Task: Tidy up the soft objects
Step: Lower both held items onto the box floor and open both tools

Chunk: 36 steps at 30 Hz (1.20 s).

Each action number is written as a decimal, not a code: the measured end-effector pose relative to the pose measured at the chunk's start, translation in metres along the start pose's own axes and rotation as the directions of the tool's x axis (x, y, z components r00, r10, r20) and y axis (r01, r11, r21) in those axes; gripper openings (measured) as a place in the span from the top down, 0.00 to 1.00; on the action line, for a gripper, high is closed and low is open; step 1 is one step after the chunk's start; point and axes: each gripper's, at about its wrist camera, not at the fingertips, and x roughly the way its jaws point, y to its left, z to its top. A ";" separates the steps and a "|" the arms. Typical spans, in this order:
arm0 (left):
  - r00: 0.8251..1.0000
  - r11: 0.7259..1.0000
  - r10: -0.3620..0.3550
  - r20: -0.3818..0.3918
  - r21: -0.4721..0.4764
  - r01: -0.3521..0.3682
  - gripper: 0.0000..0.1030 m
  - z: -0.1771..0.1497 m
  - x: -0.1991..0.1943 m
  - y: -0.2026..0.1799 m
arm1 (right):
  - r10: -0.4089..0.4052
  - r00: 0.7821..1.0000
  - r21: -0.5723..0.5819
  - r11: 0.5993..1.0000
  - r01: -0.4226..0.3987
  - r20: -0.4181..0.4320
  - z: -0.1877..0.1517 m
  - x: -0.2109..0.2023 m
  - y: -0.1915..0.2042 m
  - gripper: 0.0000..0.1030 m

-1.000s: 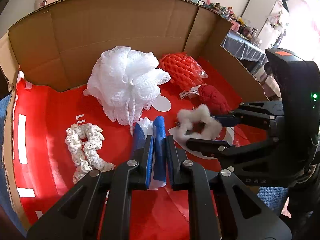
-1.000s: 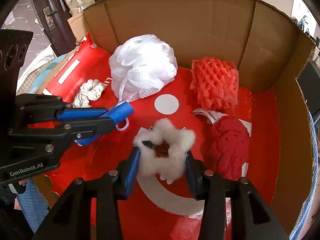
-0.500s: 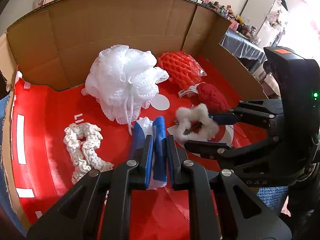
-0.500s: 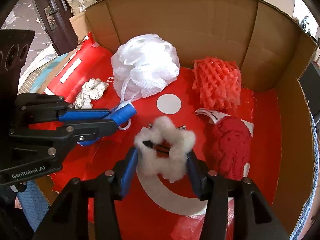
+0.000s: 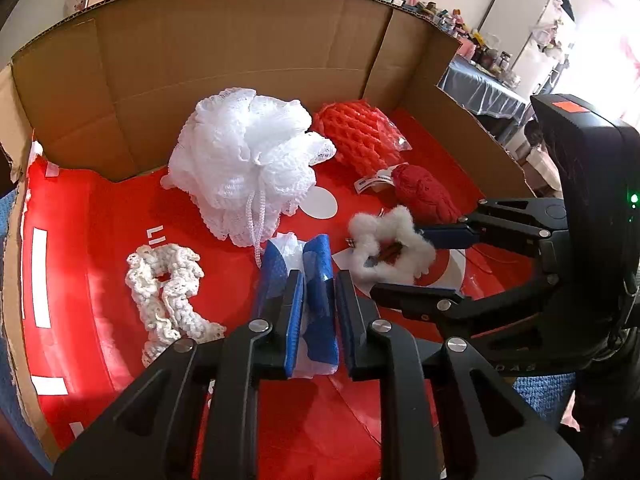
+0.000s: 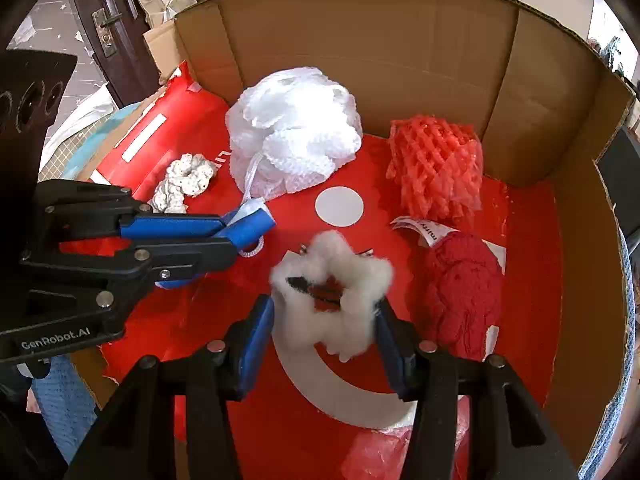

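- A big cardboard box [image 5: 224,52] lies open, with brown walls and a shiny red floor that has white shapes printed on it.
- A white bath pouf [image 5: 248,160] sits near the back wall. It is puffy and round, made of frilly net, with a white cord hanging from it.
- Beside it, toward the back right corner, lies an orange foam net [image 6: 436,164]. It looks bumpy, with lots of little holes.
- In front of the orange net lies a dark red knitted lump [image 6: 464,292] with a white paper tag at its top.
- A cream crochet scrunchie [image 5: 168,288] lies on the red floor at the left side. It is curly and looks like a bent ring.
- A fluffy white scrunchie [image 6: 332,300] lies in the middle of the floor. It looks like a soft ring of cotton wool with a dark spot in its hole.
- The left gripper [image 5: 316,300] has blue pads. It pinches a small blue and white cloth pad [image 5: 320,292], and its jaws have just loosened a little, with the cloth pad between them.
- The right gripper [image 6: 324,328] is spread about halfway. Its jaws have been opening, and the fluffy white scrunchie sits between its blue pads. The fluff brushes the pads on both sides, but they do not squash it.
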 end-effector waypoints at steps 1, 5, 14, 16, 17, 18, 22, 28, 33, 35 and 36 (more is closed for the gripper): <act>1.000 1.000 0.000 0.000 0.002 0.000 0.83 0.000 0.000 0.000 | -0.001 1.000 -0.001 1.000 0.001 0.000 -0.001 0.000 0.000 0.48; 1.000 1.000 0.002 0.001 0.003 -0.002 0.83 -0.001 -0.002 -0.001 | -0.004 1.000 -0.008 1.000 0.004 0.002 -0.003 0.000 0.002 0.41; 1.000 1.000 -0.001 0.004 0.001 0.001 0.81 -0.002 -0.008 0.000 | -0.011 1.000 -0.011 1.000 0.011 0.015 -0.007 -0.005 0.002 0.41; 1.000 1.000 -0.002 0.008 0.003 0.002 0.75 -0.002 -0.009 -0.001 | -0.011 1.000 -0.010 1.000 0.011 0.022 -0.009 -0.008 0.002 0.41; 1.000 1.000 -0.004 0.012 0.003 0.004 0.68 -0.002 -0.011 -0.002 | -0.011 1.000 -0.009 1.000 0.011 0.024 -0.010 -0.009 0.002 0.41; 1.000 1.000 -0.006 0.018 0.004 0.006 0.55 -0.003 -0.013 -0.003 | -0.012 1.000 -0.008 1.000 0.012 0.028 -0.011 -0.012 0.001 0.41; 0.998 1.000 -0.001 0.059 0.016 0.000 0.44 -0.007 -0.026 -0.010 | -0.018 0.999 -0.003 1.000 0.018 0.041 -0.017 -0.021 -0.001 0.40; 0.996 1.000 -0.001 0.094 0.019 -0.001 0.40 -0.013 -0.050 -0.019 | -0.025 0.996 0.016 1.000 0.024 0.081 -0.029 -0.044 -0.002 0.33; 0.988 1.000 0.007 0.154 0.015 -0.009 0.29 -0.026 -0.078 -0.030 | -0.032 0.990 0.038 0.999 0.027 0.136 -0.045 -0.070 -0.003 0.26; 0.982 1.000 0.011 0.186 0.014 -0.014 0.26 -0.033 -0.091 -0.035 | -0.040 0.985 0.048 0.998 0.033 0.167 -0.053 -0.084 0.000 0.22; 0.979 1.000 0.016 0.202 0.011 -0.019 0.26 -0.037 -0.098 -0.039 | -0.045 0.983 0.052 0.998 0.037 0.180 -0.055 -0.087 0.003 0.21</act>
